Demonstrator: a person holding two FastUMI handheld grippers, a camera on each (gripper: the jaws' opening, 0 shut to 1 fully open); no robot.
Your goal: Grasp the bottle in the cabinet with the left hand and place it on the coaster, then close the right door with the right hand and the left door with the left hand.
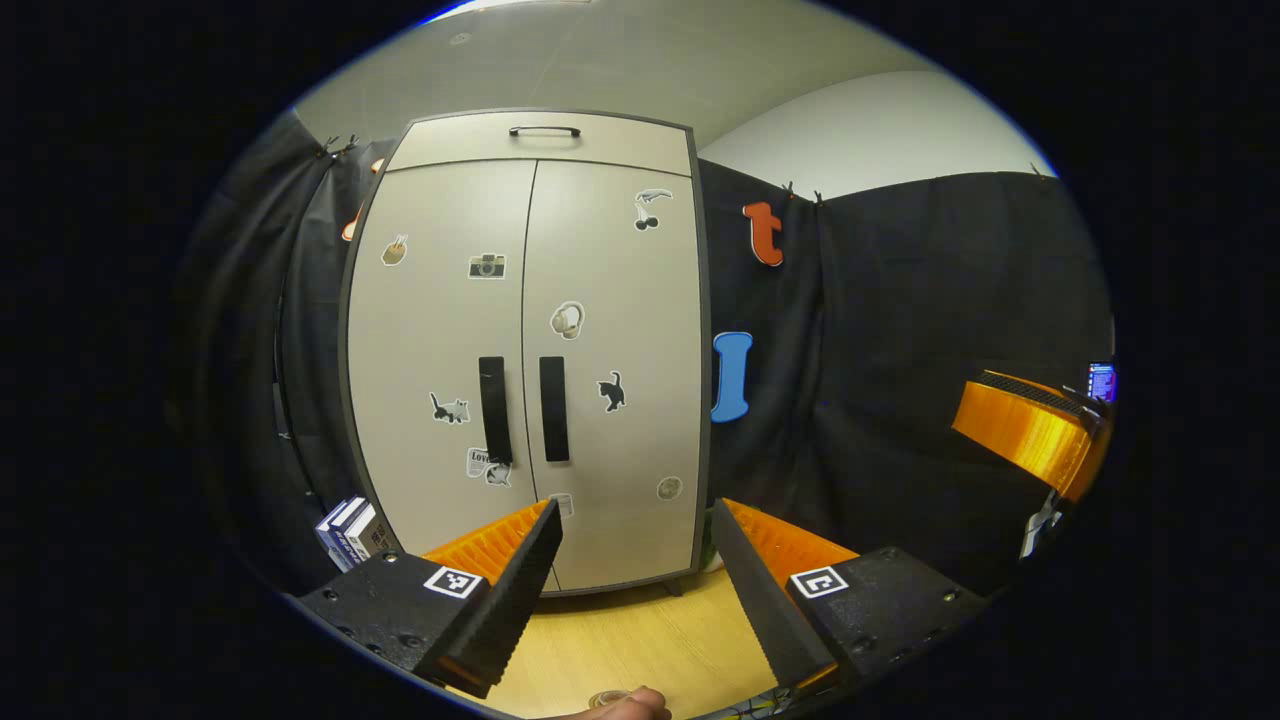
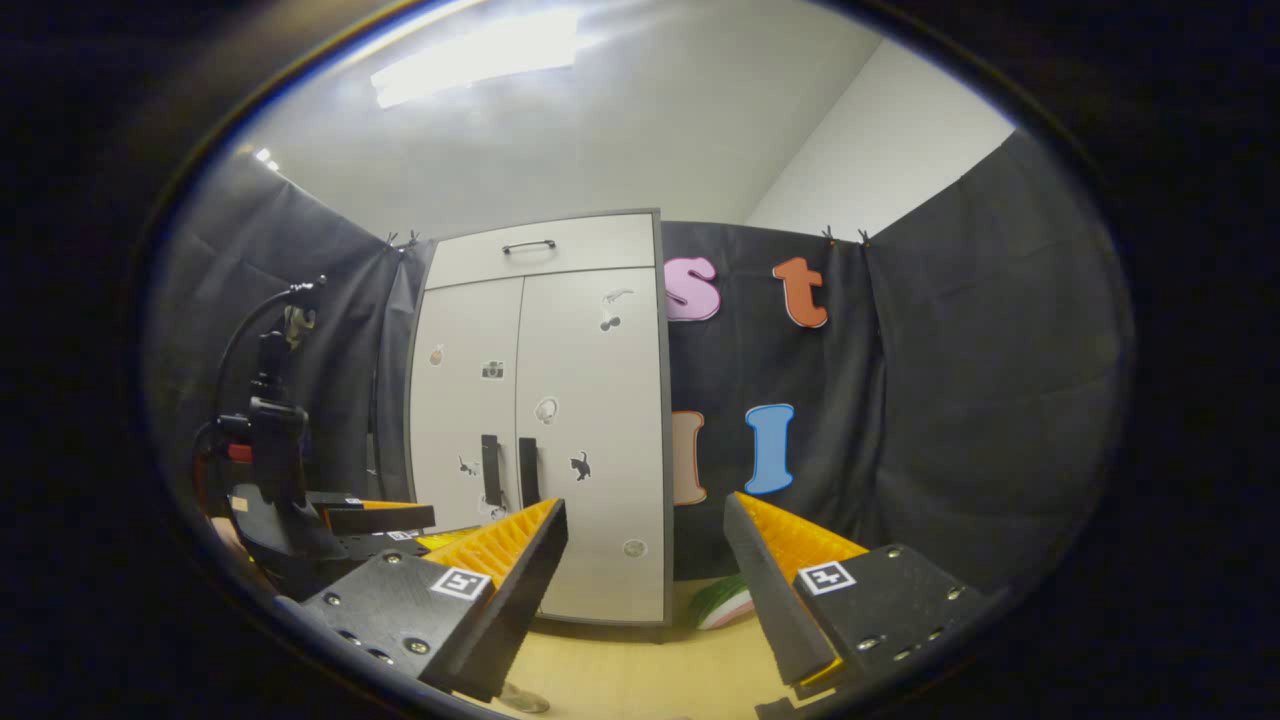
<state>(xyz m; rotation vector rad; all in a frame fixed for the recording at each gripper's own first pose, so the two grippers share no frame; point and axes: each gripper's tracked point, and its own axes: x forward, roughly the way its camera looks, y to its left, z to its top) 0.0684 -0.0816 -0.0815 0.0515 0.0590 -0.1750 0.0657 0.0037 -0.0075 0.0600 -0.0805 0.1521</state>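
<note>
Shut cabinet doors (image 1: 525,370) block the shelves inside

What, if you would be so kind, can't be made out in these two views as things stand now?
- Bottle: behind the cabinet's two shut doors, in both views.
- Coaster: perhaps the small round thing at the bottom edge of the left gripper view, cut off beside a hand.
- Green-and-white object: half hidden by the cabinet and the right gripper in the right gripper view.
- Boxes: partly hidden behind the left gripper.
</note>
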